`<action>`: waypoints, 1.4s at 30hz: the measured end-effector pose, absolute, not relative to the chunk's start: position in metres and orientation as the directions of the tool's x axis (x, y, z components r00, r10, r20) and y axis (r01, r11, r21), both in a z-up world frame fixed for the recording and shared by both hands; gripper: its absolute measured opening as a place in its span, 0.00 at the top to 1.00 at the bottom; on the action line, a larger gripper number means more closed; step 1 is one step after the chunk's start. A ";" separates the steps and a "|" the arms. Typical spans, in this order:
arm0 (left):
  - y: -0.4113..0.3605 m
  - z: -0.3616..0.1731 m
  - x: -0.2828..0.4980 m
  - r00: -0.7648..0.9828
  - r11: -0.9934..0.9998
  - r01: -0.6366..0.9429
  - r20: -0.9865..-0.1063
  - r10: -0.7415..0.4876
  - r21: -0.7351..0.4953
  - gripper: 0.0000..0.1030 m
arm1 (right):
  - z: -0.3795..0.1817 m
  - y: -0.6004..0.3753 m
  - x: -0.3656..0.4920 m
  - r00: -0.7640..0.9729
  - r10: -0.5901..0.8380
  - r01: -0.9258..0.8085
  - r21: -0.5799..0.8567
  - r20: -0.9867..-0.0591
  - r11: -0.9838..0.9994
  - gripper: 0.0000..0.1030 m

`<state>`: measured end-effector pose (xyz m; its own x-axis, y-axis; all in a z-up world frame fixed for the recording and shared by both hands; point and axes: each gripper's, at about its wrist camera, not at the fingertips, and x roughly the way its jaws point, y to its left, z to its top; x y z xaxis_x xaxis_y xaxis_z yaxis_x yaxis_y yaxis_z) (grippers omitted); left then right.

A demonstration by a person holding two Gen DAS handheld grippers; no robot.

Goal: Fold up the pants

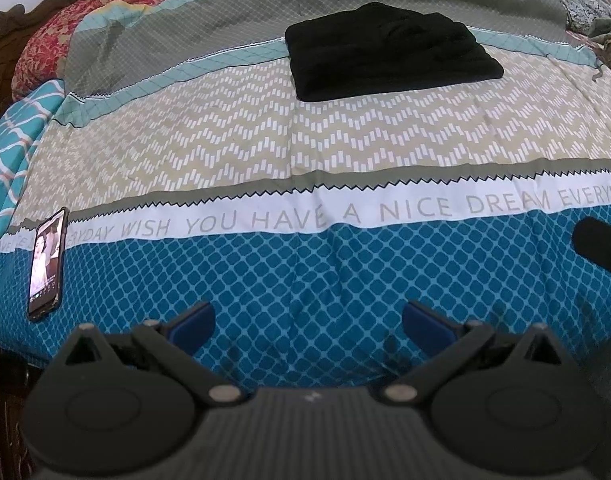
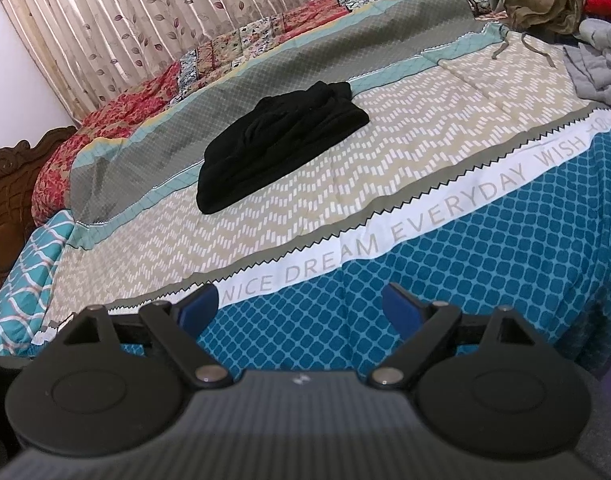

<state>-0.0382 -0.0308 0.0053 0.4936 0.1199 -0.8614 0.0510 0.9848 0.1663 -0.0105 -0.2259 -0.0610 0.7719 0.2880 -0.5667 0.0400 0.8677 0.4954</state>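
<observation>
Black pants (image 1: pixel 389 50) lie folded into a compact bundle on the patterned bedspread (image 1: pixel 305 152), far from both grippers. The right wrist view shows the same pants (image 2: pixel 281 140) near the middle of the bed. My left gripper (image 1: pixel 307 320) hangs open over the blue diamond-patterned front strip, nothing between its blue pads. My right gripper (image 2: pixel 299 306) is open too, over the same front strip near the white lettered band, with nothing in it. A black part at the right edge of the left wrist view (image 1: pixel 601 246) looks like the other gripper.
A phone (image 1: pixel 47 266) with a lit screen lies at the bed's front left. A heap of olive, grey and red clothes (image 2: pixel 565 12) sits at the far right. A carved wooden headboard (image 2: pixel 9 184) and curtains (image 2: pixel 145 20) border the left and back.
</observation>
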 end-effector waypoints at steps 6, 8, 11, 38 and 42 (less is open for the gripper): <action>-0.032 0.009 -0.040 0.503 0.985 0.054 -0.857 0.114 0.162 0.00 | -0.058 -0.230 -0.012 0.783 0.277 0.050 0.500 -0.557 0.865 0.12; -0.032 0.011 -0.041 0.511 0.986 0.052 -0.852 0.111 0.160 0.00 | -0.055 -0.232 -0.014 0.790 0.268 0.054 0.498 -0.551 0.865 0.12; -0.033 0.016 -0.044 0.528 0.985 0.049 -0.842 0.113 0.163 0.00 | -0.051 -0.232 -0.015 0.796 0.263 0.053 0.495 -0.545 0.867 0.12; -0.031 0.047 -0.060 0.622 0.990 0.041 -0.779 0.082 0.137 0.00 | -0.020 -0.223 -0.031 0.845 0.248 -0.024 0.431 -0.473 0.902 0.01; -0.031 0.050 -0.062 0.629 0.991 0.032 -0.773 0.084 0.134 0.00 | -0.019 -0.224 -0.034 0.850 0.238 -0.003 0.447 -0.470 0.895 0.01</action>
<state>-0.0616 -0.0306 0.0500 0.6286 0.0843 -0.7731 0.0315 0.9905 0.1337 -0.0337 -0.2238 -0.0188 0.8500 0.2376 -0.4702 -0.0029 0.8946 0.4468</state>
